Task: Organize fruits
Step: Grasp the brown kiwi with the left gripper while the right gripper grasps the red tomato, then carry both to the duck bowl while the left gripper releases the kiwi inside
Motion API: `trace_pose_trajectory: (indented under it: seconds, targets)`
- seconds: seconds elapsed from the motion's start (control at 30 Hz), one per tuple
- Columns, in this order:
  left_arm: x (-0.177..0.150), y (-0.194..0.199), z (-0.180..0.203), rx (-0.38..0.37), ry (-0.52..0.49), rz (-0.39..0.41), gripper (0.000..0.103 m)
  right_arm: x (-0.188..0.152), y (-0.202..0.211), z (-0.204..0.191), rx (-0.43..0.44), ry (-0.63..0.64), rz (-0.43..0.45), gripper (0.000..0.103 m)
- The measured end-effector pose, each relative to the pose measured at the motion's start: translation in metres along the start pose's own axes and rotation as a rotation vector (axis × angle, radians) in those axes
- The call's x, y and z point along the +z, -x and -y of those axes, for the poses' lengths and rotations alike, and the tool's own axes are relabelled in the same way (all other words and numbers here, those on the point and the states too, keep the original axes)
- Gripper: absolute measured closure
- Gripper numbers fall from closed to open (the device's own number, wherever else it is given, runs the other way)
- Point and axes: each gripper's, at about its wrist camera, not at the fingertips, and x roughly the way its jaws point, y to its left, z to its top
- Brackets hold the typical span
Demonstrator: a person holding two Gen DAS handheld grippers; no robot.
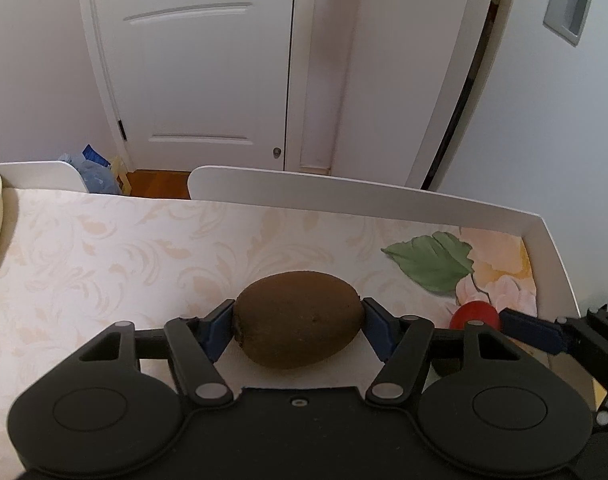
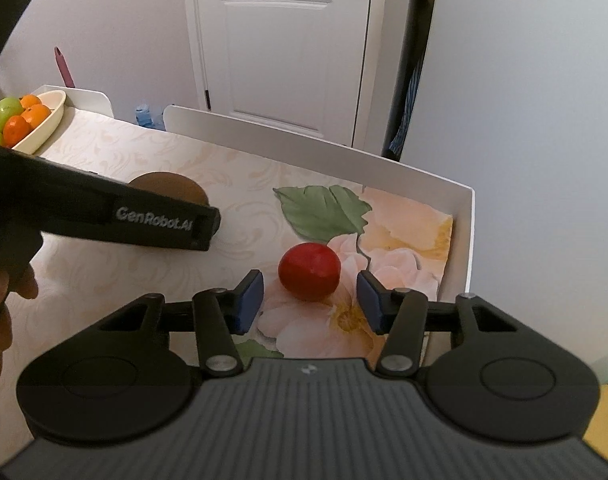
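A: Start with the biggest thing. What carries it all?

B: The desk (image 2: 152, 152), under a pale cloth with a flower print. White chair backs stand along its far edge, and a white door (image 2: 276, 40) is behind them.

A: Take the desk as the landmark. Where is the bowl?

B: The bowl (image 2: 44, 120) sits at the desk's far left corner, as the right wrist view shows it. It holds oranges and green apples.

A: And the loose fruit?

B: Two pieces, both on the cloth toward the desk's right end. The kiwi (image 1: 298, 320) lies nearer the middle of the desk. The tomato (image 2: 309, 271) lies on the printed flower, closer to the right edge.

A: What of the left tongs (image 1: 298, 322)?

B: They are clamped on the kiwi. The blue pads press on its two ends, and the kiwi appears to rest on the cloth.

A: And the right tongs (image 2: 309, 300)?

B: They stand apart, one pad on each side of the tomato. There is a clear gap at both sides, so nothing is gripped. The tomato lies just beyond the pad tips.

A: Anything smaller?

B: A hand (image 2: 0, 300) shows at the left edge of the right wrist view, holding the left tool.
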Motion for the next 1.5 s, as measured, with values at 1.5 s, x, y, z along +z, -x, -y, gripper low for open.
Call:
trace_pose_trajectory:
  seconds: [1.5]
  targets:
    - [-0.001,0.150,-0.191,0.099,0.133,0.227,0.033,0.102,0.062,-0.160,0.195,0.042,0.150,0.054]
